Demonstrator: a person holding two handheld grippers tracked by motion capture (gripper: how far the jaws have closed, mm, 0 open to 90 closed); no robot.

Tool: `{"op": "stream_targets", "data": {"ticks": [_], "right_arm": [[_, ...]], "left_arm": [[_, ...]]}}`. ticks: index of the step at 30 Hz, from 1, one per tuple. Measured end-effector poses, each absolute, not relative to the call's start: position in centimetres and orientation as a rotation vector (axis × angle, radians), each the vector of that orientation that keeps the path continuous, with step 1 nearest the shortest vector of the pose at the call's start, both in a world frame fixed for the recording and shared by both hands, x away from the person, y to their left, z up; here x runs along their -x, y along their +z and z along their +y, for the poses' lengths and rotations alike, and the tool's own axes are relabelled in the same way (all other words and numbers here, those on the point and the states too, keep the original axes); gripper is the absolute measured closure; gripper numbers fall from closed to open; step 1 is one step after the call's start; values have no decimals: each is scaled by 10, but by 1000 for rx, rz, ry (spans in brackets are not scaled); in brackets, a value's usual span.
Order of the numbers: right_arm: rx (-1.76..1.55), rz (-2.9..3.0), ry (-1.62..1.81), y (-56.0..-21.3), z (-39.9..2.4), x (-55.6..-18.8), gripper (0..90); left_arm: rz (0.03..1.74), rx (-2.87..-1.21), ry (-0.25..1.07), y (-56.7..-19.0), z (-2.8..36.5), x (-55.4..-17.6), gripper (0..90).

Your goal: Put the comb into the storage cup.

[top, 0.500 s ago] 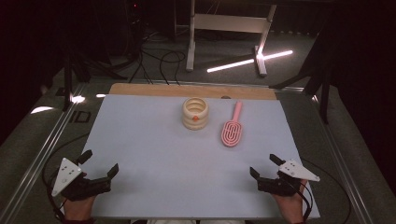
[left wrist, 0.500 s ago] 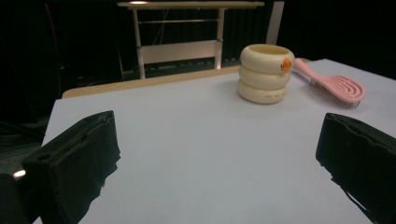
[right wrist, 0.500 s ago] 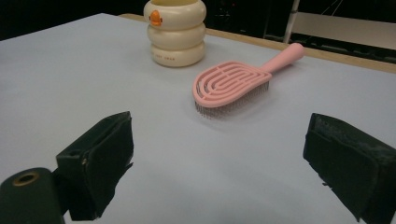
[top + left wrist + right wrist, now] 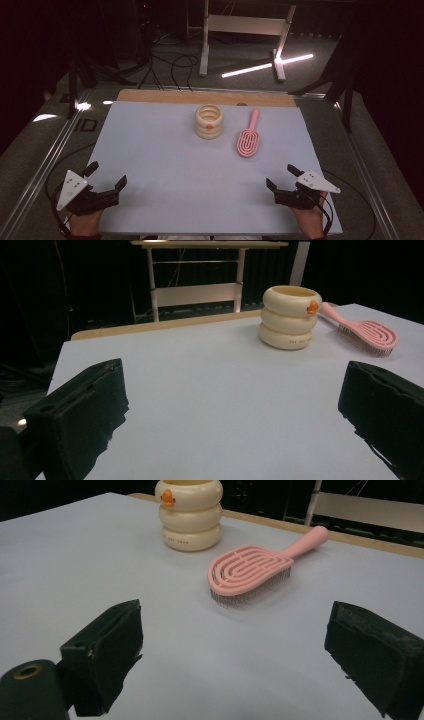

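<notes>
1. Nothing had been picked up or touched yet, as far as the pictures showed. The left gripper (image 4: 106,176) and the right gripper (image 4: 281,176) both sat at the near edge of the table (image 4: 150,150), one toward each near corner, well apart from the things on it.

2. Both grippers had their jaws spread wide with nothing between them. Each gripper view showed bare table surface in the gap between its two black pads.

3. The pink hairbrush (image 4: 248,137) lay flat near the far edge, right of the middle, with its handle pointing toward the far edge and its head toward the person. In the right gripper view the brush (image 4: 250,572) lay straight ahead, bristles down, so I judged it the likeliest thing to be reached for first.

4. The cream cup (image 4: 209,121), shaped like three stacked rings with a small orange mark on its side, stood upright just left of the brush, near it but not touching.

5. All of the work seemed left to do: reaching out, closing on a thing, and moving it.

6. Counted: one hairbrush, one cup, two grippers, one table.
</notes>
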State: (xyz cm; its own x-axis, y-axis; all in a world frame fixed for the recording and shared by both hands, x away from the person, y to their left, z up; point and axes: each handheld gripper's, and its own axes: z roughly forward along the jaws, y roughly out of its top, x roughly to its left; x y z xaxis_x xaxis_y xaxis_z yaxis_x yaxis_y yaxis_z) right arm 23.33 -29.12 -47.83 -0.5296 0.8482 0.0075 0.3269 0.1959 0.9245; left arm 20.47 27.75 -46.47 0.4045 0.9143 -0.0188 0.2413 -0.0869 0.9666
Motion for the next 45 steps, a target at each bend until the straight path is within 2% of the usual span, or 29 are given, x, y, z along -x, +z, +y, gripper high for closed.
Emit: {"op": "stream_targets", "data": {"ticks": [17,45], "right_arm": [[-1084,1971,1327,-464,-280,-244,86],[-1055,2000,1302,-433,-252,-287,89]], "left_arm": [[1059,-1582,794,-467,277,-205,0],[1065,-1592,799,-469,275,-205,0]]}}
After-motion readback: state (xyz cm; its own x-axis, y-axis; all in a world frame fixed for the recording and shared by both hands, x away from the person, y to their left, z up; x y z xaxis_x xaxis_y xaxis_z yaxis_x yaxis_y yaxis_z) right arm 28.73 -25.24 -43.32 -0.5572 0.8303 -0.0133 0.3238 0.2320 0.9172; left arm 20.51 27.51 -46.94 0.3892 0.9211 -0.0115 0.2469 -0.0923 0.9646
